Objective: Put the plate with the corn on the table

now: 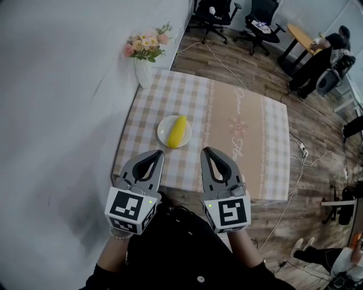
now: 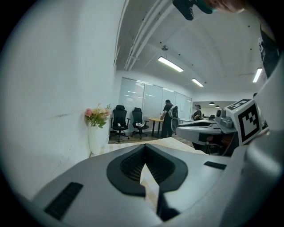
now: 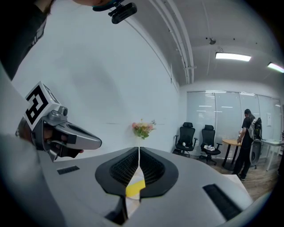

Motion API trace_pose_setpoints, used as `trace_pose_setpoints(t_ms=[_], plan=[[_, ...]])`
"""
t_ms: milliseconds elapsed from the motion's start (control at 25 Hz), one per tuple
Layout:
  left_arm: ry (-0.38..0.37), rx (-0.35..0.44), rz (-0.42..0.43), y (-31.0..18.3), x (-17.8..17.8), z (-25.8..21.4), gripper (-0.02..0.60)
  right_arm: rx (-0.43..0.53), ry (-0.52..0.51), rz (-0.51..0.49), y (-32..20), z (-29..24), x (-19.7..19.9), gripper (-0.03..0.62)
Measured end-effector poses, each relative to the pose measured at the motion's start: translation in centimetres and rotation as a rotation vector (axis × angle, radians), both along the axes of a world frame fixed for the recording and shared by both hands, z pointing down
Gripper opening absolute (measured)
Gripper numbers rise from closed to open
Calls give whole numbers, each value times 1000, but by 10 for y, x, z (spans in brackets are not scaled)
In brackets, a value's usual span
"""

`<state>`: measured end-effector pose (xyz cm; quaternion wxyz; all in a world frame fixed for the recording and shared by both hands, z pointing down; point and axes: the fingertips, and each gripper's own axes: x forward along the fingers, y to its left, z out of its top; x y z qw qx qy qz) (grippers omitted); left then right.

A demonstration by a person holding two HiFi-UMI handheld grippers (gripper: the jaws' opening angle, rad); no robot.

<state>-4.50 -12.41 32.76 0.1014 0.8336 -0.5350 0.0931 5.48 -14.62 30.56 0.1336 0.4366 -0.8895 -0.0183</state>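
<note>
Office room, wood floor; desk (image 1: pixel 255 170) with checked cloth at frame centre in head view. White plate (image 1: pixel 164 136) carrying yellow corn (image 1: pixel 178 131) rests on desk, centre-left of cloth, apart from both tools. Vase (image 1: pixel 144 72) of flowers (image 1: pixel 148 44) at desk's upper-left corner, beside wall. Left hand-held gripper (image 1: pixel 157 153) at lower centre of frame, jaws pressed together, empty. Right hand-held gripper (image 1: pixel 205 150) beside it, jaws likewise pressed together, empty; corn shows beyond its tips in right gripper view. Office chairs (image 1: pixel 215 14) and person (image 1: pixel 317 56) along top and upper right.
</note>
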Motion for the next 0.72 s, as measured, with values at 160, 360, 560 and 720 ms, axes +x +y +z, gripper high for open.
trace_pose_setpoints(t_ms=[160, 360, 560, 720], plan=[[6, -4, -4, 0, 0, 0, 14, -2, -4, 14, -1, 1, 3, 44], [14, -13, -20, 0, -3, 1, 14, -12, -16, 38, -3, 0, 6, 44], [24, -16, -13, -2, 0, 2, 14, -26, -18, 22, -1, 10, 7, 44], [33, -11, -8, -6, 3, 2, 14, -48, -20, 11, -3, 12, 3, 44]])
